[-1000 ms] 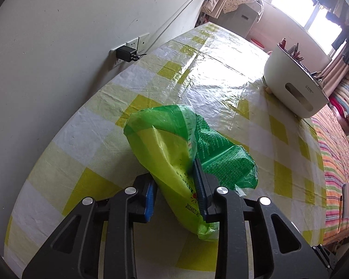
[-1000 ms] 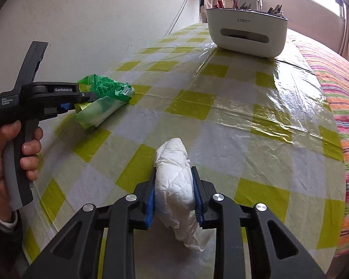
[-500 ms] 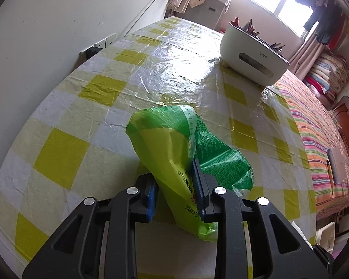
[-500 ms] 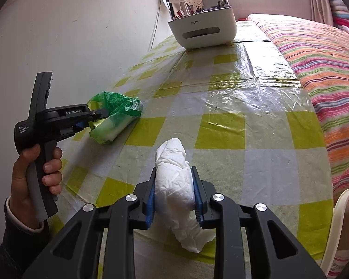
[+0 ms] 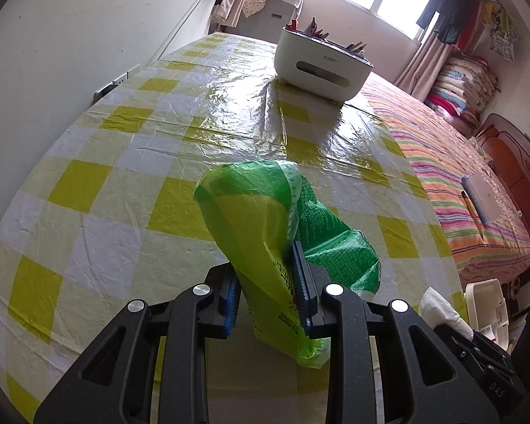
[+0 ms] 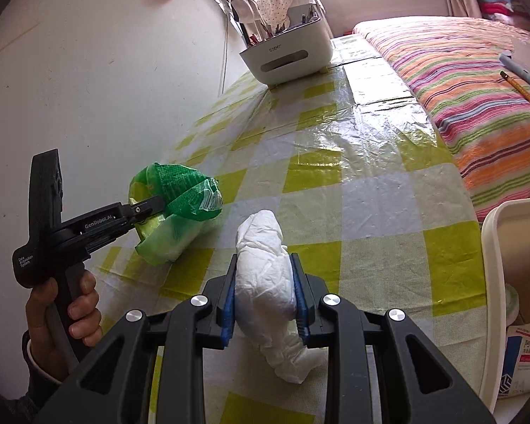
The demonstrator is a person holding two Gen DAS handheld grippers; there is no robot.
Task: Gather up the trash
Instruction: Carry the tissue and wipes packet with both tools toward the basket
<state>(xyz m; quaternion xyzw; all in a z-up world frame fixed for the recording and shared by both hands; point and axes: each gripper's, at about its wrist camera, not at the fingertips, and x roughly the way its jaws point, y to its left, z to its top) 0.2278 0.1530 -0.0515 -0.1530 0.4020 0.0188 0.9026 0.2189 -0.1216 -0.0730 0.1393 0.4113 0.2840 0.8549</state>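
My left gripper [image 5: 266, 275] is shut on a crumpled green and yellow plastic bag [image 5: 265, 212], held above the checked tablecloth [image 5: 130, 176]. In the right wrist view the same bag [image 6: 175, 208] hangs from the left gripper [image 6: 152, 208], with a hand [image 6: 67, 318] on its handle at the lower left. My right gripper [image 6: 263, 279] is shut on a wad of white tissue [image 6: 265, 268], lifted off the table. That tissue [image 5: 438, 312] also peeks in at the lower right of the left wrist view. A white bin [image 6: 512, 282] stands at the table's right edge.
A white organiser box [image 5: 318, 67] with pens stands at the table's far end, seen again as the box [image 6: 286, 56] in the right wrist view. A striped bed cover [image 6: 459, 84] lies to the right with a pencil on it. The wall [image 5: 70, 35] runs along the table's left side.
Both grippers have swung rightward across the table with their loads still gripped. The white bin has come into the right wrist view, and the wall socket has slid away in the left wrist view.
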